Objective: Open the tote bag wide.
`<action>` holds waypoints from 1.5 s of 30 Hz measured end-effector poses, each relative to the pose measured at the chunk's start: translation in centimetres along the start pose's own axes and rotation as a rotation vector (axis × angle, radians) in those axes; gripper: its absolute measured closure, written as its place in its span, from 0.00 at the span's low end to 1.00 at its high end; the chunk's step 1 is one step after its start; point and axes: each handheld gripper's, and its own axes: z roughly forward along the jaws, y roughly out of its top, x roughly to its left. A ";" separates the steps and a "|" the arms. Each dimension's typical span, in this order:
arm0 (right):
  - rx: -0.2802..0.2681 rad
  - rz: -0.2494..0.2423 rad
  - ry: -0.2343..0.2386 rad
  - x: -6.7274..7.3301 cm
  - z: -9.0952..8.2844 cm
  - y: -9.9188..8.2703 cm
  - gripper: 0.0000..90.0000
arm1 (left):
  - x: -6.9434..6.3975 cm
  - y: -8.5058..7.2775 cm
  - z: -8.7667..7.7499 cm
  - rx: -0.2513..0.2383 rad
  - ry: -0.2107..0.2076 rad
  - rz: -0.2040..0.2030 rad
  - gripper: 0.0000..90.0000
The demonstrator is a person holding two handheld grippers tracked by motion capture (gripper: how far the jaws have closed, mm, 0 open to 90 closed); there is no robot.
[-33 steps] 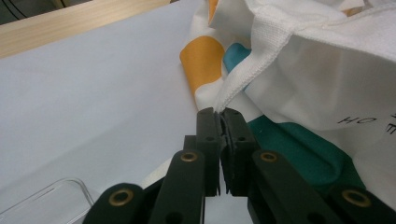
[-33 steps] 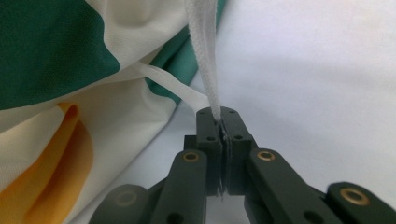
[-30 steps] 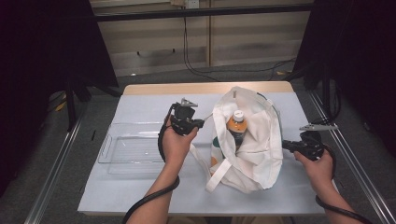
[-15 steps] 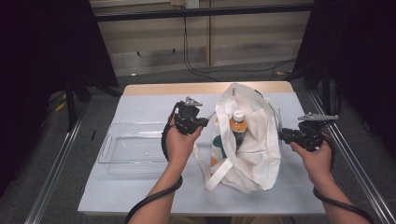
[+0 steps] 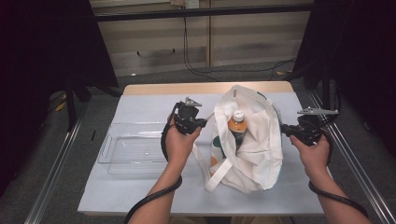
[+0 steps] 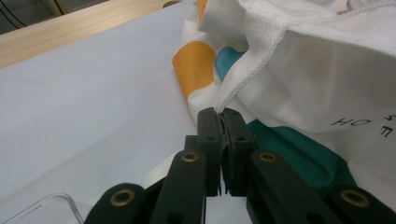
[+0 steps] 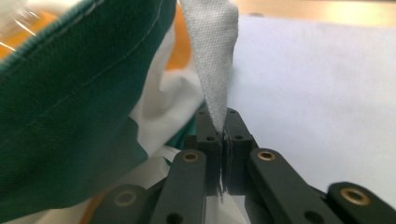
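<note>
the white tote bag (image 5: 247,149) lies in the middle of the bench (image 5: 140,105), its mouth held wide, with an orange-capped bottle (image 5: 236,127) standing inside. the left claw (image 5: 205,122) is pressed together, pinching the bag's left edge; the right claw (image 5: 283,129) pinches a strap at its right edge. a clear tray (image 5: 133,149) sits left of the bag.

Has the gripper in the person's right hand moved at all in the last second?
Yes. The right gripper, clamped on the tote bag strap, has risen slightly toward the table's far edge.
</note>
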 end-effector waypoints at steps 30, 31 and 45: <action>0.088 0.023 0.001 -1.1 1.8 -2.5 0.98 | -0.6 -1.6 3.6 0.068 -0.027 -0.057 0.97; 0.088 0.023 0.001 -1.1 1.8 -2.5 0.98 | -0.6 -1.6 3.6 0.068 -0.027 -0.057 0.97; 0.132 0.017 -0.004 -1.1 2.5 -3.6 0.98 | -1.1 -3.4 5.1 0.104 -0.046 -0.102 0.98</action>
